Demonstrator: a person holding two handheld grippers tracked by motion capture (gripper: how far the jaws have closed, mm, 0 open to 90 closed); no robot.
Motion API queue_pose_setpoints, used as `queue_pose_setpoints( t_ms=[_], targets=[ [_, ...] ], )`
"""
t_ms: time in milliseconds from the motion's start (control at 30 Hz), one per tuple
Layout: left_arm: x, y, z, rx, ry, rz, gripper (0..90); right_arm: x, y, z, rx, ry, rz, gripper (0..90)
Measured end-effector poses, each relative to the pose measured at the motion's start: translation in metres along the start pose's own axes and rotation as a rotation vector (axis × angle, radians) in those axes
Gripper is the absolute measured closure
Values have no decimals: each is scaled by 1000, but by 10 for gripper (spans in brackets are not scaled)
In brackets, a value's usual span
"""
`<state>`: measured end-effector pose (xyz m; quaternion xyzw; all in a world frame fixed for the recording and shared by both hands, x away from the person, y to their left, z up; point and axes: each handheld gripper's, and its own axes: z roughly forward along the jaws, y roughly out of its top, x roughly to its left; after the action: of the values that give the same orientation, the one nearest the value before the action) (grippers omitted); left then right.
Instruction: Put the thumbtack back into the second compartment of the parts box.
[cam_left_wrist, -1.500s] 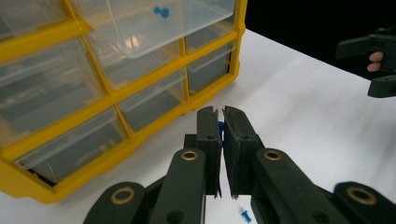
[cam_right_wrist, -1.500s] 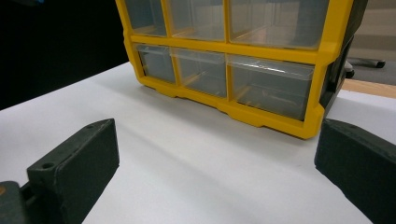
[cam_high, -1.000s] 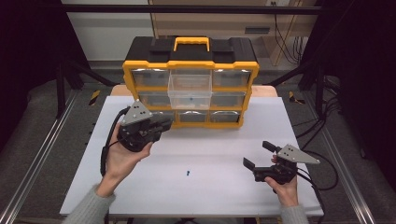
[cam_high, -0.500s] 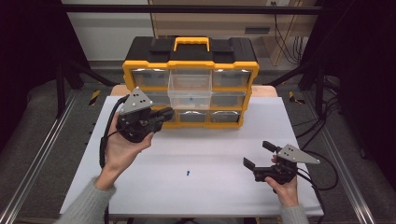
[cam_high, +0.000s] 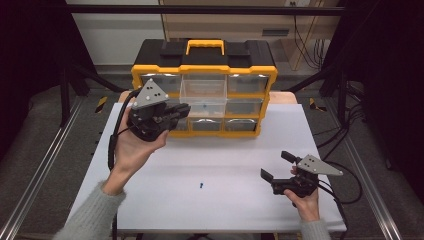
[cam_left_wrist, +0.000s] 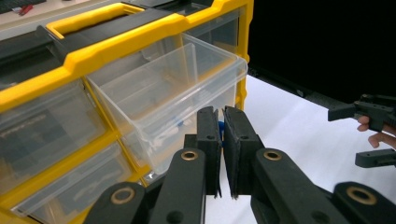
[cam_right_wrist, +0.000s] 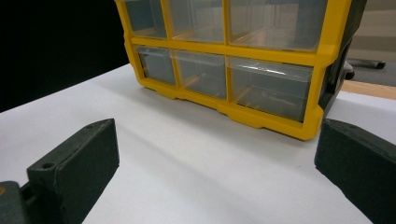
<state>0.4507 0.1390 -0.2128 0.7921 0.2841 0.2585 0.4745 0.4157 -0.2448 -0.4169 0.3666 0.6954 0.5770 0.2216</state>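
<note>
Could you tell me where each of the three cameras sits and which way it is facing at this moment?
High view: above the person's side, looking forward and down on the white table; forearms, left gripper and right gripper show.
Left gripper view: rides the left gripper, facing the pulled-out clear drawer; its near-closed jaws pinch a small blue thing.
Right gripper view: rides the right gripper, low over the table, facing the yellow organiser; jaws wide apart.
Shared: all show the organiser.
</note>
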Motion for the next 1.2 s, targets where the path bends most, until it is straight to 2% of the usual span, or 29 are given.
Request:
queue_pose_setpoints(
  t_ms=[200, 333, 667, 800, 833, 900, 933, 1033, 1067, 1133, 1167, 1200],
  targets=[
    [4, 9, 4, -5, 0, -22, 848, 0, 0, 0, -3, 2, -7, 5],
    [8, 14, 6, -13, 13, -12, 848, 0, 0, 0, -3, 3, -6, 5],
    [18, 25, 11, -31, 24, -29, 848, 0, 0, 0, -2, 3, -2, 5],
    [20, 29, 16, -24, 24, -38, 847, 0, 0, 0, -1, 2, -3, 5],
    [21, 30, 17, -25, 30, -20, 847, 0, 0, 0, -3, 3, -6, 5],
    [22, 31, 20, -21, 33, -15, 847, -1, 0, 0, 0, 2, -5, 5],
    [22, 32, 21, -21, 32, -29, 847, -1, 0, 0, -4, 3, -17, 5],
    [23, 33, 26, -16, 36, -35, 847, 0, 0, -1, -3, 5, 4, 5],
    [25, 34, 27, -13, 41, -17, 847, 0, 0, 0, -4, 5, 2, 5],
    [26, 34, 31, -12, 44, -27, 847, 0, 0, 0, 1, -1, 2, 5],
    [27, 35, 33, -5, 47, -18, 847, -1, 0, 0, -4, 5, -10, 5],
    [28, 35, 34, -7, 48, -19, 847, 0, 0, 0, 2, -1, 4, 5]
  ],
)
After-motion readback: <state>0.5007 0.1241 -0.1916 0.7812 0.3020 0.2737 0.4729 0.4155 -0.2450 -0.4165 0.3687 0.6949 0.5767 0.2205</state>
